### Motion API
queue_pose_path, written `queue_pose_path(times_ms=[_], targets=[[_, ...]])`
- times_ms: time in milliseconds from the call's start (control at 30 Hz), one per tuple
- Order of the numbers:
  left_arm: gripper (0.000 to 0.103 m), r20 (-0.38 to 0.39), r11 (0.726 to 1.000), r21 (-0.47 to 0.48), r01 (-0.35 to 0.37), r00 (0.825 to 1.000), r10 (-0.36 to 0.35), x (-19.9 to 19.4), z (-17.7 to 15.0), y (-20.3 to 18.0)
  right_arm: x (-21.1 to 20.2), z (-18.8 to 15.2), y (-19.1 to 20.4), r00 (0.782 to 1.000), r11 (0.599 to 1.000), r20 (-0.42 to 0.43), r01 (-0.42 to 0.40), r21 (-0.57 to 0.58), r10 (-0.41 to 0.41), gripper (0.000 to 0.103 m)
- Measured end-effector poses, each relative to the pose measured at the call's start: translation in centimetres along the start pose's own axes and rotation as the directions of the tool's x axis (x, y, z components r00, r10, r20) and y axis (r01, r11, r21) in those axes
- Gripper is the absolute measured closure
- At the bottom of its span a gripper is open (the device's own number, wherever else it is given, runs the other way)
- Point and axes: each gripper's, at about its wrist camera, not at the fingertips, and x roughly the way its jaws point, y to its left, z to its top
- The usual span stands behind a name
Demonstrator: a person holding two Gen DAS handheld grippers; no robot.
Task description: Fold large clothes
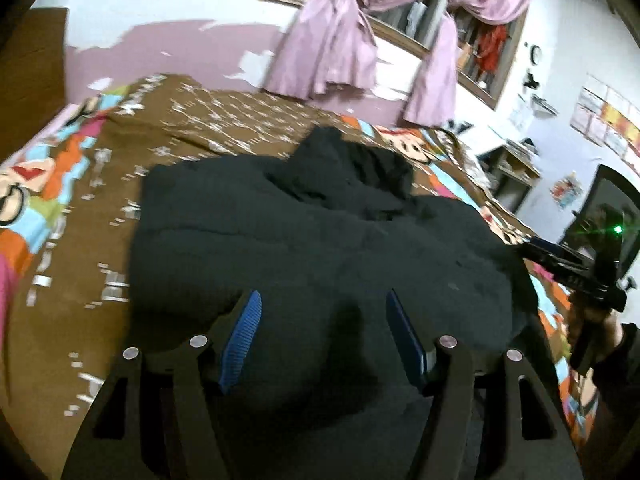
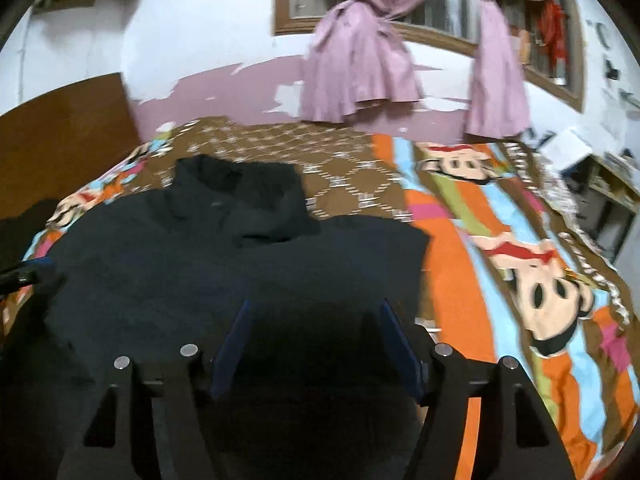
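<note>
A large black hooded garment (image 1: 304, 240) lies spread on the bed, its hood (image 1: 352, 160) bunched at the far end. My left gripper (image 1: 324, 298) hovers over the near part of it, blue pads wide apart and nothing pinched between them. In the right wrist view the same garment (image 2: 200, 248) fills the middle, hood (image 2: 240, 188) away from me. My right gripper (image 2: 316, 304) stands open above its near right part, close to the cloth's right edge. The right gripper (image 1: 560, 256) also shows at the garment's right side, held by a hand (image 1: 592, 328). The left gripper's tip (image 2: 24, 274) peeks in at the left.
A bedspread (image 2: 500, 264) with brown patterned middle and bright cartoon stripes covers the bed. Pink curtains (image 2: 356, 64) hang at a window on the far wall. A wooden headboard (image 2: 60, 136) stands at the left, and shelves (image 1: 516, 160) at the right.
</note>
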Motion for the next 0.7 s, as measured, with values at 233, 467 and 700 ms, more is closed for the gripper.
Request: queue_pose_path(times_ms=[233, 467, 700], targets=[[0.044, -0.127, 0.995, 0.088, -0.052, 0.99, 0.062, 4.1, -0.7, -2.0, 4.7, -1.7, 3.7, 0.986, 0.989, -0.129, -0.115, -0.093, 0.103, 0.028], [0.043, -0.177, 0.955, 0.249, -0.159, 0.962, 0.206, 6.6, -2.5, -3.7, 7.1, -3.6, 4.6, 0.984, 0.985, -0.155, -0.104, -0.134, 0.083, 0.027], [0.043, -0.167, 0.922, 0.319, -0.222, 0.944, 0.285, 9.1, -4.3, -3.4, 7.6, -4.9, 4.8, 0.99, 0.985, -0.115, -0.092, -0.148, 0.075, 0.026]])
